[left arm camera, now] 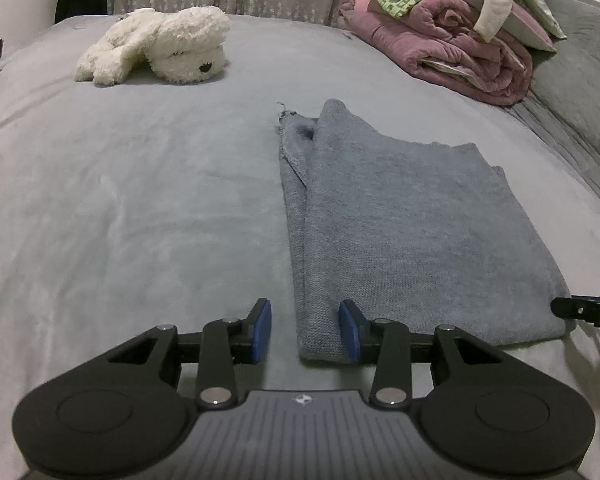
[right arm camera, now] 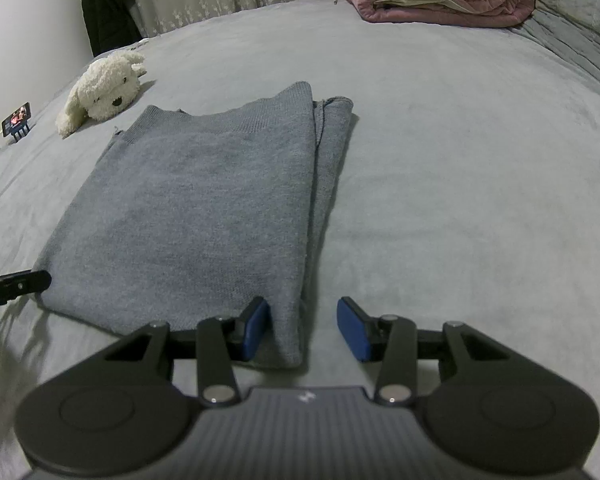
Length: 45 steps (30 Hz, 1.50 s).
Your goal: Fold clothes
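Plush dog [left arm camera: 160,44] and quilt [left arm camera: 452,60] beyond sweater [left arm camera: 400,220]

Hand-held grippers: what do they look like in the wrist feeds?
Both match. The left hand-held gripper and right hand-held gripper have black linkage arms with silver pivot pins, blue pads on the fingers, and a grey ribbed body bearing a small white emblem. No cables or sleeves show.

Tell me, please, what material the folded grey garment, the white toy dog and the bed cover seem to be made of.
Folded grey garment: seems a knit, maybe wool or cotton, matte; fine loop texture and a ribbed edge show.
White toy dog: plush synthetic fur, fluffy and curly pile.
Bed cover: seems a soft velvet-like fleece, with a faint sheen and brushed streaks; the exact fibre cannot be told.
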Motion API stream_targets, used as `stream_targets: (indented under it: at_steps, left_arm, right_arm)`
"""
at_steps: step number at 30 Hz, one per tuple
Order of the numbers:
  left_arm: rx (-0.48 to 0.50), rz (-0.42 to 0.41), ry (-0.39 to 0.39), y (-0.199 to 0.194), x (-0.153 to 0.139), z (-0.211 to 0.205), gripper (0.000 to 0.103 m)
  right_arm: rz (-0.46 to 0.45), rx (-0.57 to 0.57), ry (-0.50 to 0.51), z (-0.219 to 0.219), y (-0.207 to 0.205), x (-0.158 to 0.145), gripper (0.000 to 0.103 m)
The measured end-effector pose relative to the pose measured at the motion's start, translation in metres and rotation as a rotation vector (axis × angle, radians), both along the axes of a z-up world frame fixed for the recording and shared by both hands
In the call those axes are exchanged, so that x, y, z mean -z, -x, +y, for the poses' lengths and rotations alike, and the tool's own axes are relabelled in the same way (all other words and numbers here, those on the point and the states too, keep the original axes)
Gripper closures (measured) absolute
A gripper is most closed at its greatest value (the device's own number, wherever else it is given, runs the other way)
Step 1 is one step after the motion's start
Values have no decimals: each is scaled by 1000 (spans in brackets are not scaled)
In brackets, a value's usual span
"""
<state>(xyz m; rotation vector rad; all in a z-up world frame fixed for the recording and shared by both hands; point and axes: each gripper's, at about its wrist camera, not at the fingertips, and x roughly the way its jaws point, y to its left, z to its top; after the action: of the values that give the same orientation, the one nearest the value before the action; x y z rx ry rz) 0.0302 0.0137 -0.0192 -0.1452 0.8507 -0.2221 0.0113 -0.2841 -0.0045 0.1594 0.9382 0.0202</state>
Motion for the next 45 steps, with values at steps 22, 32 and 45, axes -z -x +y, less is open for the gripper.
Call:
stream_targets:
  at_steps: [22, 32, 45]
  left_arm:
    - [-95, 68, 119, -1, -16, 54, 65]
    - [-60, 182, 381, 1, -3, 44, 58]
    - [-74, 194, 422, -2, 13, 24, 57]
  right_arm:
    - [-38, 96, 40, -31, 15, -24, 58]
    - [14, 119, -470, -56, 21, -9, 57]
    - [88, 167, -511, -37, 11, 17, 49]
